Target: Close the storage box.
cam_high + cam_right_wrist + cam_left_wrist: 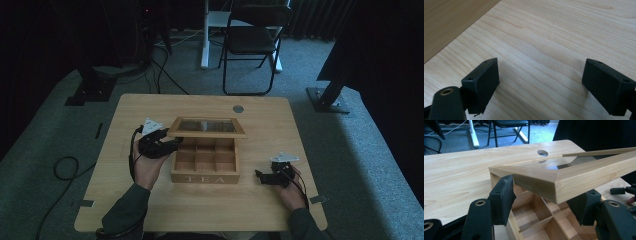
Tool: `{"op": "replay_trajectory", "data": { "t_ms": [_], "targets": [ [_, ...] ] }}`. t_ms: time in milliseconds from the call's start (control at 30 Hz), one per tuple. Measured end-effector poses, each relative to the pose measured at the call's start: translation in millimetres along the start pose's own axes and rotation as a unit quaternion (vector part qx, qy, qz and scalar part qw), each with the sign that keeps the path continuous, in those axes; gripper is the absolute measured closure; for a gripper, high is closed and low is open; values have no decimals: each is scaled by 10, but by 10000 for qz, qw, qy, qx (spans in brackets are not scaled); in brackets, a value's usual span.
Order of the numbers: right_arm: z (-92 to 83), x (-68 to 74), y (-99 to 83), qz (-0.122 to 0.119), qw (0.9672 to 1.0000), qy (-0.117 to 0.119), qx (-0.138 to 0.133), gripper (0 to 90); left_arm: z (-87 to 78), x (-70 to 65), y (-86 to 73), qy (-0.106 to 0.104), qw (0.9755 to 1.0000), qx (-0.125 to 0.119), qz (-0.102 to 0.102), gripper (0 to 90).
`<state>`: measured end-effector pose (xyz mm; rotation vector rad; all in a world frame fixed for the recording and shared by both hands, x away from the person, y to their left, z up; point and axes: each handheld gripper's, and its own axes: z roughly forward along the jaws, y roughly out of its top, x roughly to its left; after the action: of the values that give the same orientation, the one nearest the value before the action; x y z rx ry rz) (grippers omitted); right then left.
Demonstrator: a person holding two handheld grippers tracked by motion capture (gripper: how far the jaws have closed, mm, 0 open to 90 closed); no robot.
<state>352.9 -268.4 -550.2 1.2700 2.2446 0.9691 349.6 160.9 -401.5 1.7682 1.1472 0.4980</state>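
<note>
A wooden tea box [205,178] marked TEA stands mid-table with its empty compartments [534,215] showing. Its glass-paned lid [206,126] is raised partway, tilted up over the back of the box. My left gripper [172,144] is at the lid's front left corner. In the left gripper view the lid corner [574,175] sits between the spread jaws of the left gripper [547,188], and the left pad [502,197] touches the lid's edge. To the right of the box, my right gripper [260,175] hovers low over bare table, and the right gripper [541,67] is open with nothing between its jaws.
The light wooden table [200,210] has a round cable hole [238,108] behind the box. A black folding chair [252,40] and a white desk leg [205,35] stand beyond the table. Cables [65,167] lie on the carpet at left.
</note>
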Motion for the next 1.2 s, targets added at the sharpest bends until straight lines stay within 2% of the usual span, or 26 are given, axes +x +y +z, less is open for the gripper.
{"op": "replay_trajectory", "data": {
  "t_ms": [233,900,1200],
  "targets": [
    [1,0,0,-5,10000,-1,-2,138,-7,-6,-26,8,10000,-13,26,407],
    [1,-1,0,-10,10000,-2,-2,138,-18,-24,-235,-61,10000,34,0,404],
    [1,-1,0,-9,10000,-5,0,138,-15,-41,-350,-27,10000,73,-1,396]
  ]
}}
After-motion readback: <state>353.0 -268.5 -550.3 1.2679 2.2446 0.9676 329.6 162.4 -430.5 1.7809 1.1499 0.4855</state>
